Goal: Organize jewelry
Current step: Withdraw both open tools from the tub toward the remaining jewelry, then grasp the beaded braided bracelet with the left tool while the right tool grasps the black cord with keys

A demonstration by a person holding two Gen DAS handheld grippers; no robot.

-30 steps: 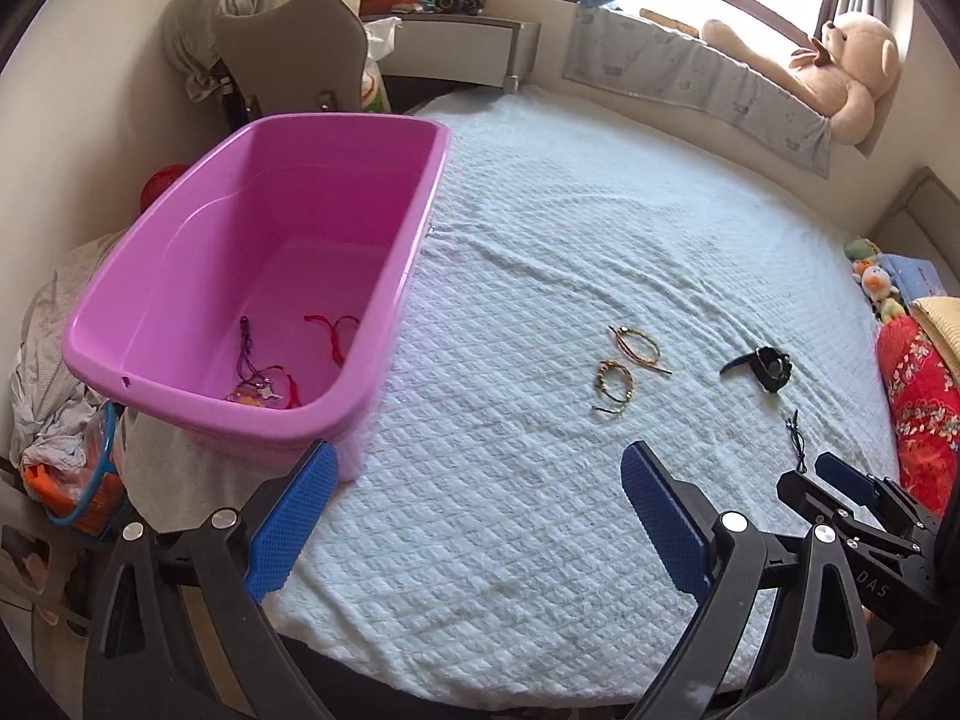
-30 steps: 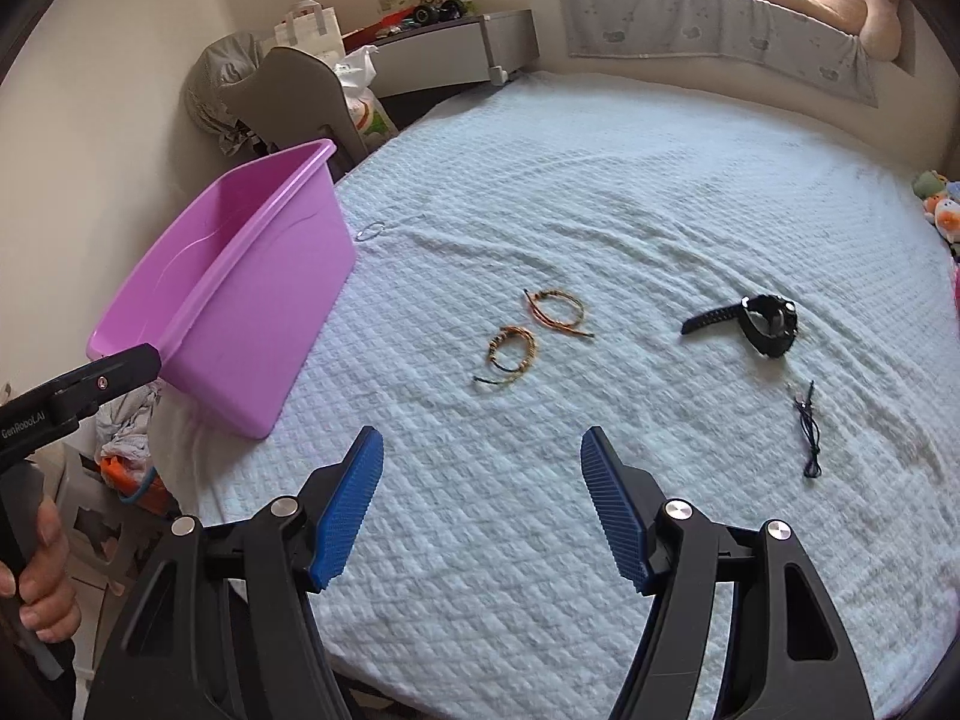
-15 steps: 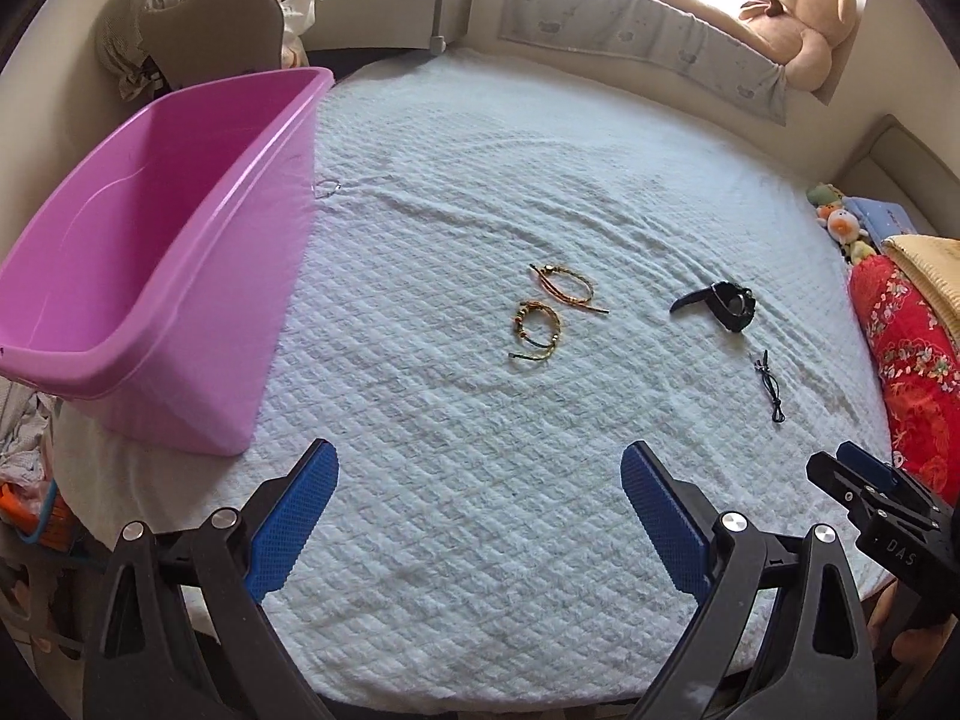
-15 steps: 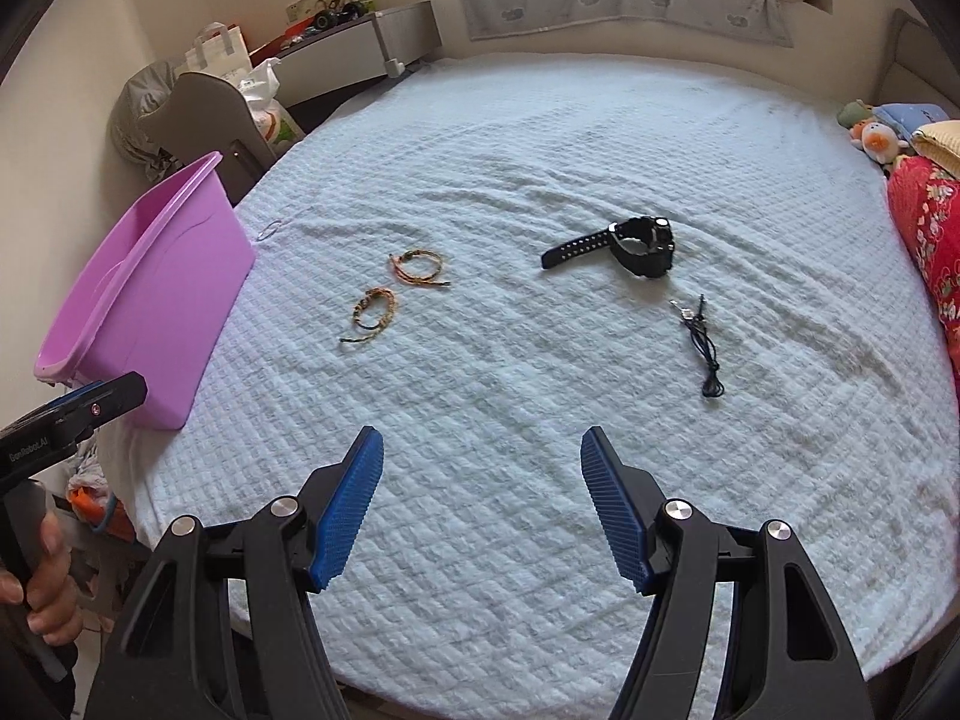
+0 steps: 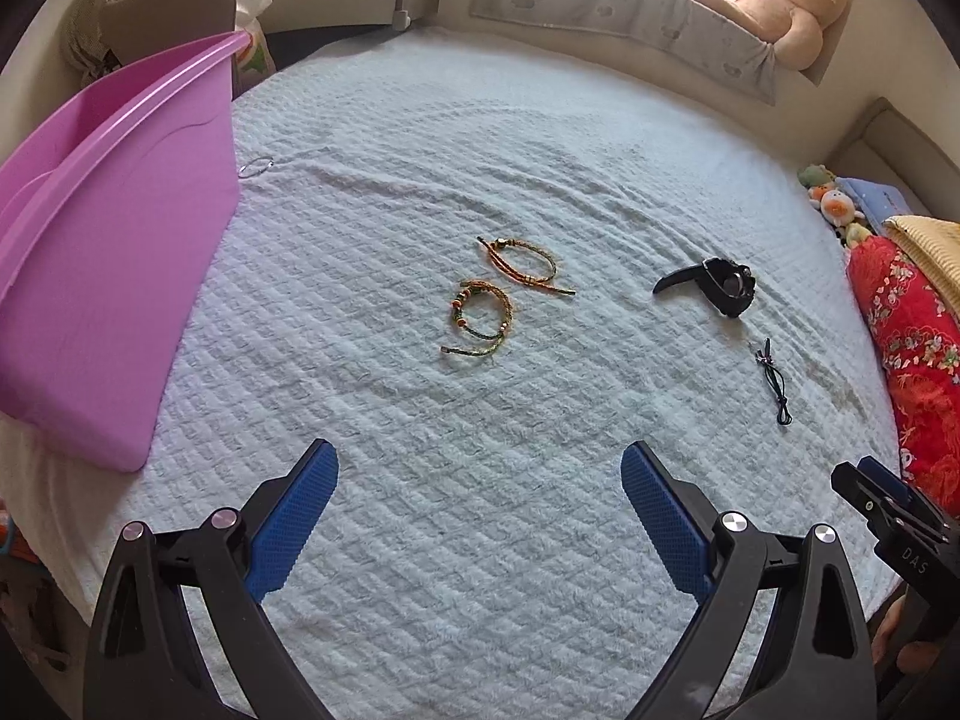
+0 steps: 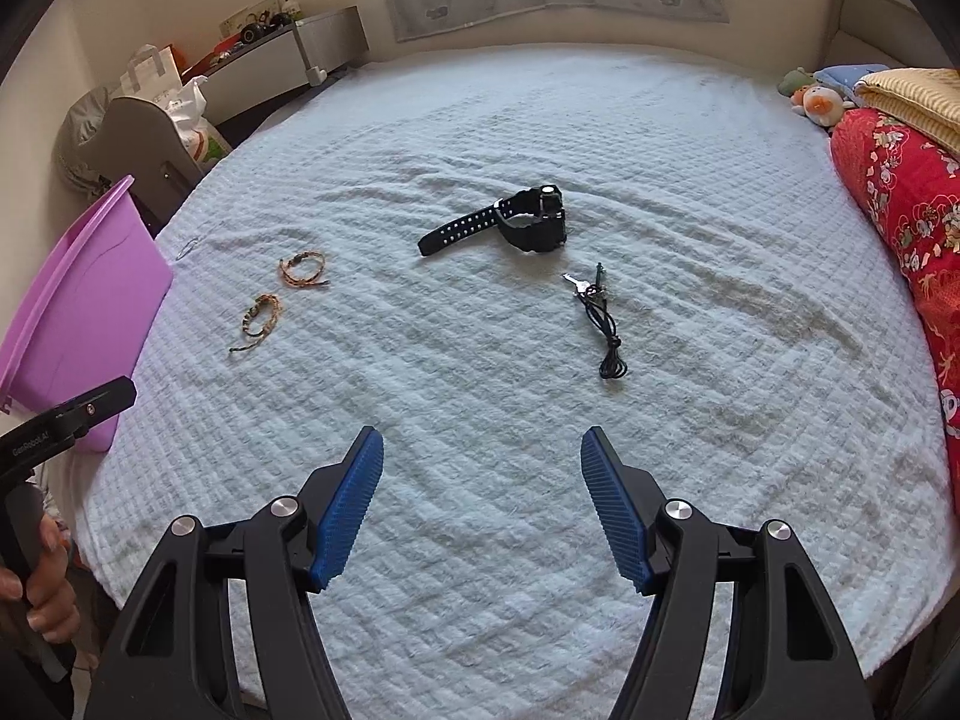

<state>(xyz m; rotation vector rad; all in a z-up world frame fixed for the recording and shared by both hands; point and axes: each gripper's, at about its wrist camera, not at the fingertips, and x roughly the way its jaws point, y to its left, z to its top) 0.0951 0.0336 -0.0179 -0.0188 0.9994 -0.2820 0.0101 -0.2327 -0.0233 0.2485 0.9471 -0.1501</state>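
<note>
While both bracelets [image 5: 483,318] lie untouched, each hand-held gripper [image 5: 480,507] [image 6: 482,501] gapes empty.

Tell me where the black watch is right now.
The black watch lies on the bedspread near the middle of the right wrist view, ahead of the open right gripper, with the black cord just nearer and right.

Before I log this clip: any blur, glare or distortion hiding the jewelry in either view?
Left wrist view: strong fisheye bending, window blown out behind the teddy bear, yet both braided bracelets stay sharp. Right wrist view: same bending, window washed out, black watch and black cord crisp on the blanket; no motion blur.
</note>
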